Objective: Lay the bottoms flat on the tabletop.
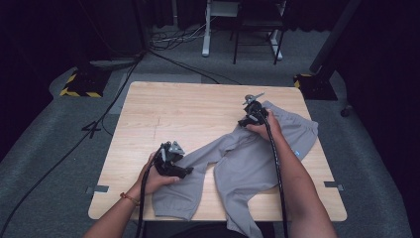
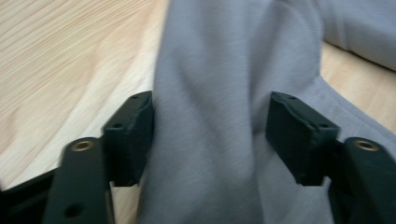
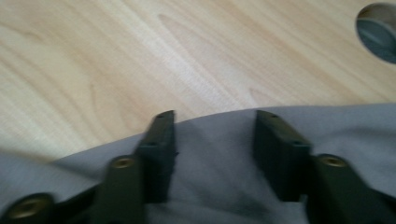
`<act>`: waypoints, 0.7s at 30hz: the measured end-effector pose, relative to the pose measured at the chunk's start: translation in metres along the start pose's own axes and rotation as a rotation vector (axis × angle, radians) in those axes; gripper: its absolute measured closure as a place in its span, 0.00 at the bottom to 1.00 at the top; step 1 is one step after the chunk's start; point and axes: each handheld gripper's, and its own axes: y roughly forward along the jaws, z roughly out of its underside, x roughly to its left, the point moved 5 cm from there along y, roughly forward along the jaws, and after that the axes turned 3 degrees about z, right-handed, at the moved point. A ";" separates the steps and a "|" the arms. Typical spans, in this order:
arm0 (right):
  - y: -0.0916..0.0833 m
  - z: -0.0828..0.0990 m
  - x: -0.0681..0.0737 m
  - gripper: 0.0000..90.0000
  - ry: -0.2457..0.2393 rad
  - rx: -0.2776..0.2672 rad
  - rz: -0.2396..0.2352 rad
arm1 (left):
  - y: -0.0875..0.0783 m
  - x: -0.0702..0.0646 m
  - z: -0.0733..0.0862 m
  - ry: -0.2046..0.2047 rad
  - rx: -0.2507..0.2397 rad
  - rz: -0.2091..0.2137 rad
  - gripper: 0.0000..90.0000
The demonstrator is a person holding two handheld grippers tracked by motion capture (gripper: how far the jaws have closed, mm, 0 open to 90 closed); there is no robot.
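A pair of grey trousers [image 1: 247,158] lies spread across the right half of the wooden table [image 1: 173,109], one leg hanging over the near edge. My left gripper [image 1: 184,172] sits at the end of the left trouser leg. In the left gripper view its jaws [image 2: 210,135] stand apart with a fold of the grey cloth [image 2: 210,70] running between them, not pinched. My right gripper [image 1: 246,121] rests at the far edge of the trousers. In the right gripper view its jaws [image 3: 212,149] are open over the cloth's rim [image 3: 215,186], with bare wood beyond.
The left half of the table [image 2: 56,56] is bare wood. A round grey opening [image 3: 379,30] shows at the top right of the right gripper view. Cables [image 1: 163,49] and stand legs [image 1: 205,47] lie on the grey floor past the far edge.
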 end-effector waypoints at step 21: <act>-0.082 -0.024 -0.005 1.00 -0.012 -0.340 0.092 | -0.055 -0.006 -0.027 0.156 -0.173 -0.179 0.93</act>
